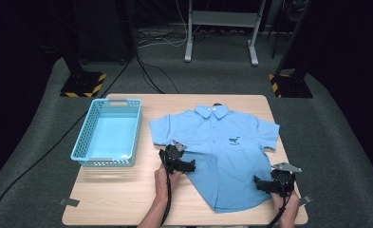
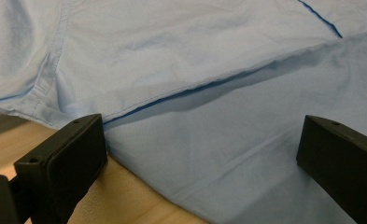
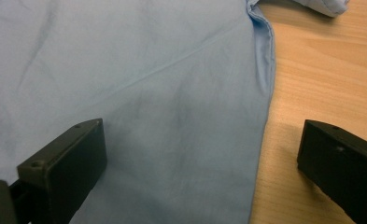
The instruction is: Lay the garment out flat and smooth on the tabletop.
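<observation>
A: Left side?
B: Bare left forearm (image 1: pixel 156 211) comes up from the bottom edge, hand (image 1: pixel 165 176) wrapped round the black two-jaw left gripper (image 1: pixel 190 166), grey three-cornered plate on top, jaws pointing right. Jaws stand wide apart in the left gripper view, nothing between them pinched.
A: Right?
B: Right hand (image 1: pixel 288 200) low at the near right, holding the black two-jaw right gripper (image 1: pixel 258 182), jaws pointing left. Also spread wide. Cables trail back along both wrists.
</observation>
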Tool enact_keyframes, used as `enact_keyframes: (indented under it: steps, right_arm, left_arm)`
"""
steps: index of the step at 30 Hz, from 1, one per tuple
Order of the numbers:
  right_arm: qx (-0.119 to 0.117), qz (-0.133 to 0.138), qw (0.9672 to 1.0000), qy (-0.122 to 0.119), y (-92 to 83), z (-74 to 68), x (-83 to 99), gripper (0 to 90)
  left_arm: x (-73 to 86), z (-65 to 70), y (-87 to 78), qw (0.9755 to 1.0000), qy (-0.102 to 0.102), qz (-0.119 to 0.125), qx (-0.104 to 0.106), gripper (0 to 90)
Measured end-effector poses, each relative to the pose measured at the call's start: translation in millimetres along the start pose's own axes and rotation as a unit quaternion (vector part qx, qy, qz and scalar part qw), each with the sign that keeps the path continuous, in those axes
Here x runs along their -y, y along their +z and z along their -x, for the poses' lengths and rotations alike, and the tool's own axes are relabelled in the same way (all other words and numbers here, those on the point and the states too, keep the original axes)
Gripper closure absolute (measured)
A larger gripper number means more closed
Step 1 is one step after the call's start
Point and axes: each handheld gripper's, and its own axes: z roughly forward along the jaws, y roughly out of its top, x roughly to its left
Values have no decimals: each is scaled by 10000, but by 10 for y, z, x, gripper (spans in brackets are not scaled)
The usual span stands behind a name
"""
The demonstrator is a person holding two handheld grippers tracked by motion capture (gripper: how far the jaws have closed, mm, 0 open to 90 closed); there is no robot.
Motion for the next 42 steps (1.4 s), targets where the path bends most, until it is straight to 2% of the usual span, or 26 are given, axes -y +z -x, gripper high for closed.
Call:
enact_keyframes:
  steps: [3,7,11,17,22,26,30,33,35,38,42]
  right_arm:
    - [-14,1,10000,-9,1,3,-2,8]
    - [-42,-2,10000,-43,0,-4,-2,10]
    - [-49,2,10000,-35,-1,-3,-2,11]
    - [-107,6,9999,-83,-3,-6,0,13]
    - [-123,16,9999,-75,-4,-3,0,14]
    - [-129,19,9999,-69,-5,0,0,14]
    - [-137,20,9999,-67,-5,2,0,14]
    - [-130,19,9999,-72,-5,1,1,14]
    - [-133,23,9999,-70,-5,2,1,15]
    - [-131,20,9999,-70,-5,2,1,15]
    - [-128,19,9999,-76,-4,0,1,15]
  left_arm:
    - [13,-3,-21,10000,-68,20,35,14]
    - [19,0,-77,9998,19,121,133,26]
    - [0,35,-112,9996,33,108,250,49]
    - [-143,166,-107,9990,6,81,437,35]
    - [-285,277,-15,9980,-36,-57,629,23]
    - [-382,396,46,9969,-91,-69,779,20]
    - [-444,542,130,9959,-24,-141,889,19]
    - [-462,635,200,9957,42,-219,898,21]
    - [-464,692,244,9961,70,-288,826,27]
    - [-453,749,291,9963,132,-390,760,74]
    - [-439,772,268,9974,169,-366,595,173]
